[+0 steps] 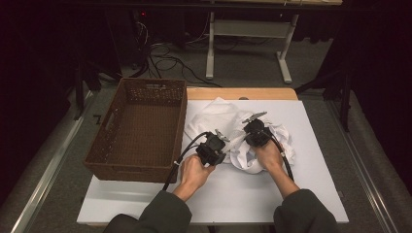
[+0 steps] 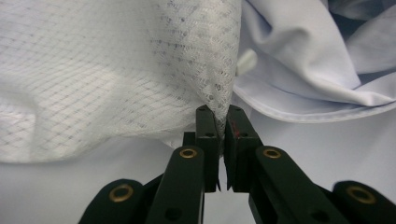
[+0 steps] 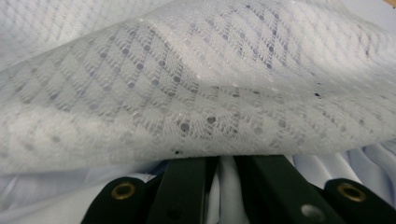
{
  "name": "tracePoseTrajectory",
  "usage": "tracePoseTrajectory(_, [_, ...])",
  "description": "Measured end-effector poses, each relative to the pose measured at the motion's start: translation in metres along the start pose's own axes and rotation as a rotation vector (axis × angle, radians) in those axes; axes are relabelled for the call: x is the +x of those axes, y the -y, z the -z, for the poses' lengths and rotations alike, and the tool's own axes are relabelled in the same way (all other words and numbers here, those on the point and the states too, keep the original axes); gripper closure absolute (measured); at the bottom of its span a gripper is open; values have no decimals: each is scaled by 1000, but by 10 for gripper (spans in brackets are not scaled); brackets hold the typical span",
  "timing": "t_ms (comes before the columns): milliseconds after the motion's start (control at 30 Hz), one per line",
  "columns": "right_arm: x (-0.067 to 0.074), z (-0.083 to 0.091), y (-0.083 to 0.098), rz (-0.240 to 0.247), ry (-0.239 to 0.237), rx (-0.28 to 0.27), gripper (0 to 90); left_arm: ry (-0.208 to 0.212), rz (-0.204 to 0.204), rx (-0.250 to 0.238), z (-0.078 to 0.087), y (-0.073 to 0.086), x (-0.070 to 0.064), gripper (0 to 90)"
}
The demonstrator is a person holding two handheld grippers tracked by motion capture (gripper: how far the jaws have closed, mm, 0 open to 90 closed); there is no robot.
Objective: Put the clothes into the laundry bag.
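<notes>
A heap of white cloth (image 1: 233,121) lies on the white table top (image 1: 311,160), with both hand-held grippers at it. In the left gripper view my left gripper (image 2: 222,114) is shut on a hanging edge of white mesh fabric (image 2: 116,70). A smooth pale blue garment (image 2: 299,56) lies behind that edge. My right gripper (image 3: 224,161) has its jaws drawn close together under a fold of the mesh fabric (image 3: 196,84), which hides the tips. A strip of smooth pale cloth (image 3: 226,186) sits between its jaws. From above, the left gripper (image 1: 216,143) and right gripper (image 1: 256,131) sit side by side.
A brown woven basket (image 1: 180,121) stands with nothing in it at the left, overhanging the table's left edge. Bare table top lies in front of and right of the cloth. Cables and a table frame (image 1: 248,48) stand on the floor beyond.
</notes>
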State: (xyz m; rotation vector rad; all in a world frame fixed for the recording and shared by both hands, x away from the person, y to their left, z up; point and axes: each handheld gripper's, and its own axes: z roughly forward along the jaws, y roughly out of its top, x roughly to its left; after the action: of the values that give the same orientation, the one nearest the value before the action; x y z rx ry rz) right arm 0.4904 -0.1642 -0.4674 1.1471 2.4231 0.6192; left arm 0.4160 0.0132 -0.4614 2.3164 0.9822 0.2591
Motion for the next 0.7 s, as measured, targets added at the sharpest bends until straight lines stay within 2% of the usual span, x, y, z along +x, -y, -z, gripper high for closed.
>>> tracePoseTrajectory(100, [4,-5,-2,0,15,2,867,6,9,-4,-6,0,0,852])
tracePoseTrajectory(167, [5,-3,-2,15,-3,-3,791,5,18,-9,-7,0,3,852])
tracePoseTrajectory(267, [9,7,-1,18,-69,-11,636,7,20,-6,-7,0,5,852])
tracePoseTrajectory(367, [16,23,2,56,-93,-16,518,13,34,-12,-8,0,8,851])
tracePoseTrajectory(467, [21,42,7,96,-132,-50,454,18,44,-11,-9,0,10,852])
tracePoseTrajectory(533, [26,49,10,116,-151,-54,422,16,50,-13,-10,0,10,851])
tracePoseTrajectory(633, [31,43,16,157,-145,-14,389,12,46,-19,-9,0,6,852])
tracePoseTrajectory(700, [32,29,19,147,-167,28,374,5,38,-16,-8,0,6,852])
